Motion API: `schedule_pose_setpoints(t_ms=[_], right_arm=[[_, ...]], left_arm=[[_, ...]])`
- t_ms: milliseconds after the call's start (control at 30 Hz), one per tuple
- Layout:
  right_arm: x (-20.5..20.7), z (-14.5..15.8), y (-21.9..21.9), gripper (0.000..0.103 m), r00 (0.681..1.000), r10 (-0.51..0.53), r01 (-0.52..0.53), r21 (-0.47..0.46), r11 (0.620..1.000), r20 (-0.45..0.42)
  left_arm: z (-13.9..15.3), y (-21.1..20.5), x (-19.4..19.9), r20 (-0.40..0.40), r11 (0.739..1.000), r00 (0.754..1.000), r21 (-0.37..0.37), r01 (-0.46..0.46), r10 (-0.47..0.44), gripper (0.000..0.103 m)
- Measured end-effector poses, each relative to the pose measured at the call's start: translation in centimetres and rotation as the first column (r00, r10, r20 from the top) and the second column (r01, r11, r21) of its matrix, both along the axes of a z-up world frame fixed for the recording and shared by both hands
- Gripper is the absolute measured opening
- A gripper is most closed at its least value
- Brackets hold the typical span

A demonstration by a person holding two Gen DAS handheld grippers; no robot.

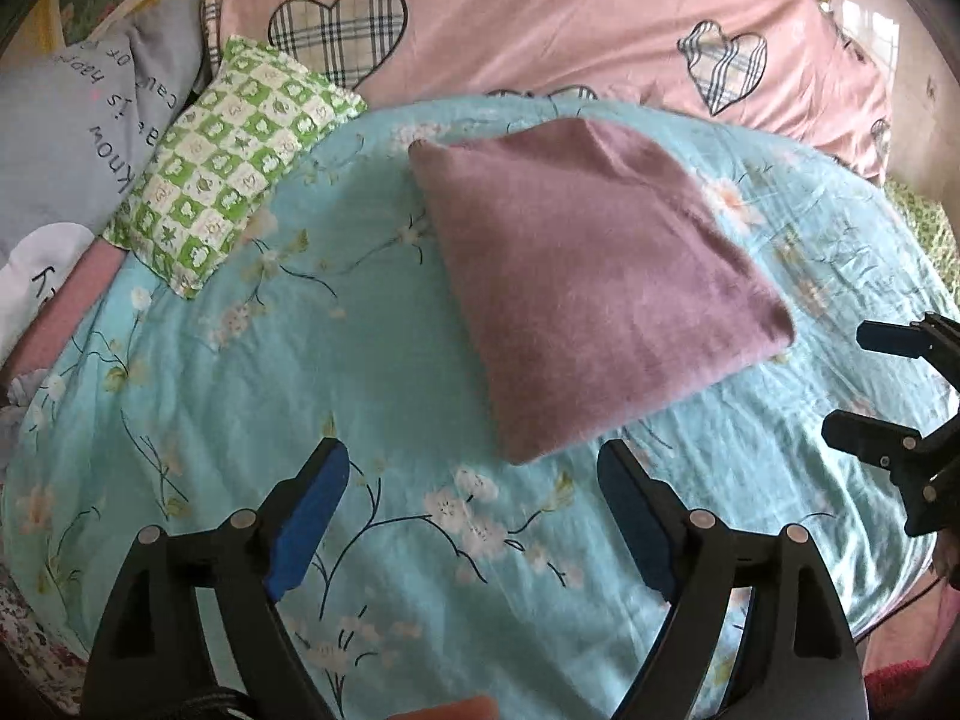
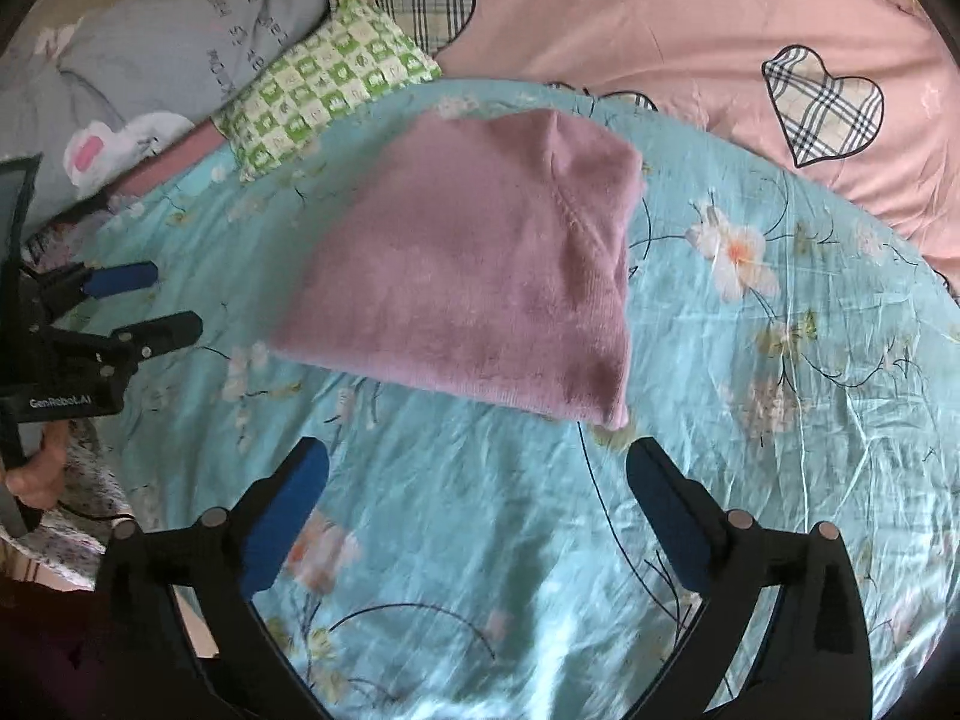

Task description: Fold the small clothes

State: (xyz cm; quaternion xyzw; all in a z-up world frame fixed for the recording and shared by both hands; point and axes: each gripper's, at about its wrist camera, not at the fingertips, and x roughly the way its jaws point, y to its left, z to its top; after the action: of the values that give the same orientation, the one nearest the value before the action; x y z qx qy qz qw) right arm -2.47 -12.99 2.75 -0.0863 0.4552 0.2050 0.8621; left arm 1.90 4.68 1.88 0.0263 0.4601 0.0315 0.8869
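A mauve knit garment (image 1: 594, 276) lies folded into a compact rectangle on the turquoise floral bedsheet (image 1: 336, 360). In the left wrist view my left gripper (image 1: 474, 468) hovers just short of the garment's near corner, jaws wide open and nothing between them. My right gripper (image 1: 846, 381) shows at the right edge, open too. In the right wrist view the same folded garment (image 2: 480, 276) lies ahead of my right gripper (image 2: 477, 462), which stands open over bare sheet, clear of the cloth. My left gripper (image 2: 162, 300) sits at the left, held by a hand (image 2: 42, 468).
A green checked pillow (image 1: 228, 162) lies at the back left of the sheet, with a grey printed pillow (image 1: 78, 120) behind it. A pink quilt with plaid hearts (image 1: 570, 18) covers the far side of the bed. Carpet (image 1: 924, 228) shows past the bed's right edge.
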Motion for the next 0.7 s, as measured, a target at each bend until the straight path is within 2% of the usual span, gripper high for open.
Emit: schedule_pose_setpoints(t_ms=[233, 333, 467, 700], right_arm=[[2.4, -2.4, 0.7, 0.100, 0.994, -0.045, 0.047, 0.027, 0.998, -0.100], [3.1, -2.9, 0.7, 0.100, 0.990, -0.058, 0.064, 0.041, 0.997, -0.126], [3.5, -2.8, 0.7, 0.100, 0.991, -0.063, 0.069, 0.052, 0.996, -0.118], [4.6, -3.6, 0.4, 0.100, 0.985, -0.083, 0.093, 0.060, 0.994, -0.149]], left_arm=[[-2.9, -1.0, 1.4, -0.070, 1.000, 0.998, 0.006, 0.003, -0.003, 0.085], [-3.1, -1.2, 1.7, -0.066, 1.000, 0.998, 0.012, -0.003, 0.003, 0.085], [-2.7, -1.2, 1.9, -0.031, 1.000, 0.999, 0.014, -0.016, 0.016, 0.085], [-2.8, -0.5, 3.1, -0.041, 0.999, 0.998, -0.006, -0.037, 0.037, 0.085]])
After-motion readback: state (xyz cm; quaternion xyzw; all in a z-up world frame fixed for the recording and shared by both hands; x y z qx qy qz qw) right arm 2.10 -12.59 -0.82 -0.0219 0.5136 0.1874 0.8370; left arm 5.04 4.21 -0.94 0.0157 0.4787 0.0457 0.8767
